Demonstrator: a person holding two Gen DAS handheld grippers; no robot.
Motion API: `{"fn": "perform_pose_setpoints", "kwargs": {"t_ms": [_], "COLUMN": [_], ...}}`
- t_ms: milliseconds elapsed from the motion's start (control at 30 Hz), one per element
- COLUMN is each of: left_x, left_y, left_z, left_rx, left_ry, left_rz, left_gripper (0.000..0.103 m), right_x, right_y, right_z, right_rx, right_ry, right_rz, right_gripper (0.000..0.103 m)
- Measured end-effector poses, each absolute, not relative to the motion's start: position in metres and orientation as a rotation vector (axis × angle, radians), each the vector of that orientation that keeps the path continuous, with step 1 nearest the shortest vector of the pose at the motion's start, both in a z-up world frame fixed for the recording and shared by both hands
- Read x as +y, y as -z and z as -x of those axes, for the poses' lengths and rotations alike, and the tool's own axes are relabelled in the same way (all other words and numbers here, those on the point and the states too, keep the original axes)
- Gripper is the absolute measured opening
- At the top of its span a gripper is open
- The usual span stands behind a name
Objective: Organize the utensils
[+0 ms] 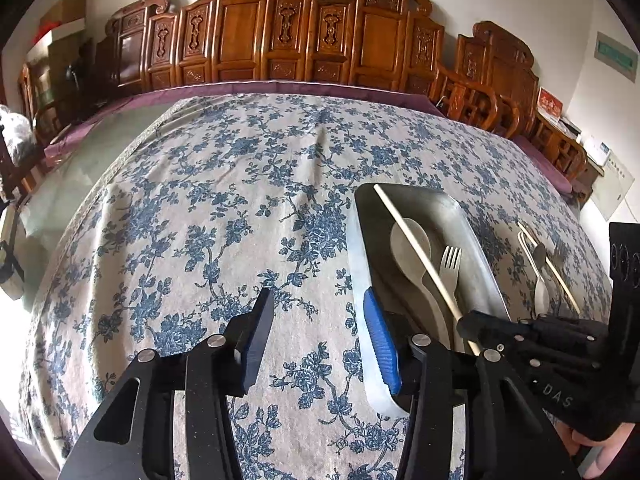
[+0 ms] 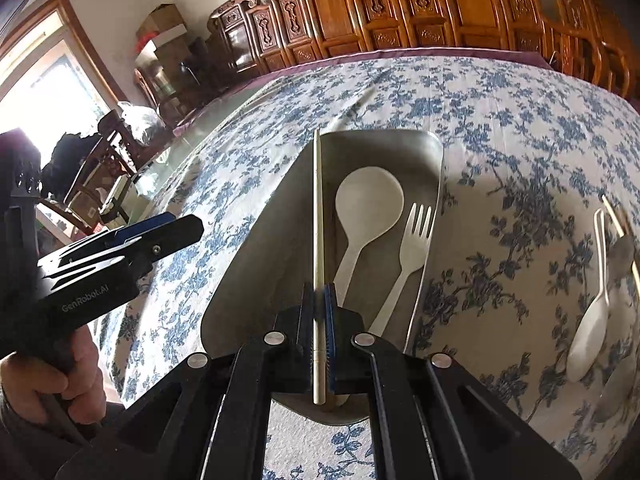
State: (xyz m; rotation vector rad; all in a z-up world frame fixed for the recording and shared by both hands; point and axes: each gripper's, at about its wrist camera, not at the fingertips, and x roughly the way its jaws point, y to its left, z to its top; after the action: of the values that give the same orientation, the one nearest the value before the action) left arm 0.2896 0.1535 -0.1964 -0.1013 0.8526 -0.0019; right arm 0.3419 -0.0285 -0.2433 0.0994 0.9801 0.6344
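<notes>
A metal tray (image 1: 354, 240) (image 2: 276, 208) lies on the blue-flowered cloth. In it are a white spoon (image 1: 408, 248) (image 2: 368, 200) and a white fork (image 1: 450, 268) (image 2: 416, 240). My right gripper (image 2: 320, 294) (image 1: 476, 324) is shut on a pale chopstick (image 2: 317, 200) (image 1: 412, 240), which slants over the tray with its far tip at the back rim. My left gripper (image 1: 318, 304) (image 2: 186, 226) stands open with nothing between its fingers; its blue-padded right finger (image 1: 382, 344) hangs over the tray's left rim.
To the right of the tray, loose on the cloth, lie a white spoon (image 2: 588, 328) (image 1: 542, 296), a metal spoon (image 2: 620, 256) and another chopstick (image 2: 616, 216) (image 1: 560, 276). Carved wooden chairs (image 1: 248, 32) line the table's far edge.
</notes>
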Motion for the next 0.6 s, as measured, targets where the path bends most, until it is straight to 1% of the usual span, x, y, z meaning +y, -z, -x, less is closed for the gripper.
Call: {"fn": "perform_pose_setpoints", "kwargs": {"t_ms": [233, 400, 467, 533, 567, 600], "left_x": [0.149, 0.14, 0.134, 0.124, 0.118, 0.113], "left_y": [0.196, 0.192, 0.188, 0.184, 0.182, 0.181], "left_z": [-0.289, -0.289, -0.288, -0.288, -0.289, -0.289], "left_rx": [0.853, 0.842, 0.832, 0.818, 0.814, 0.812], "left_ry": [0.009, 0.019, 0.027, 0.045, 0.056, 0.065], "left_rz": [0.093, 0.086, 0.085, 0.081, 0.079, 0.078], "left_gripper": [0.045, 0.046, 0.052, 0.053, 0.056, 0.071], "right_x": [-0.037, -0.063, -0.082, -0.105, -0.115, -0.13], "right_y": [0.243, 0.225, 0.216, 0.208, 0.206, 0.204], "right_z": [-0.344, -0.339, -0.335, -0.332, -0.331, -0.329], "right_rx": [0.968, 0.894, 0.856, 0.823, 0.813, 0.801], "right_ry": [-0.665, -0.669, -0.649, -0.624, -0.61, -0.585], "right_rz": [-0.121, -0.085, -0.051, -0.012, 0.004, 0.029], "right_gripper": [0.009, 0.009, 0.009, 0.009, 0.009, 0.009]}}
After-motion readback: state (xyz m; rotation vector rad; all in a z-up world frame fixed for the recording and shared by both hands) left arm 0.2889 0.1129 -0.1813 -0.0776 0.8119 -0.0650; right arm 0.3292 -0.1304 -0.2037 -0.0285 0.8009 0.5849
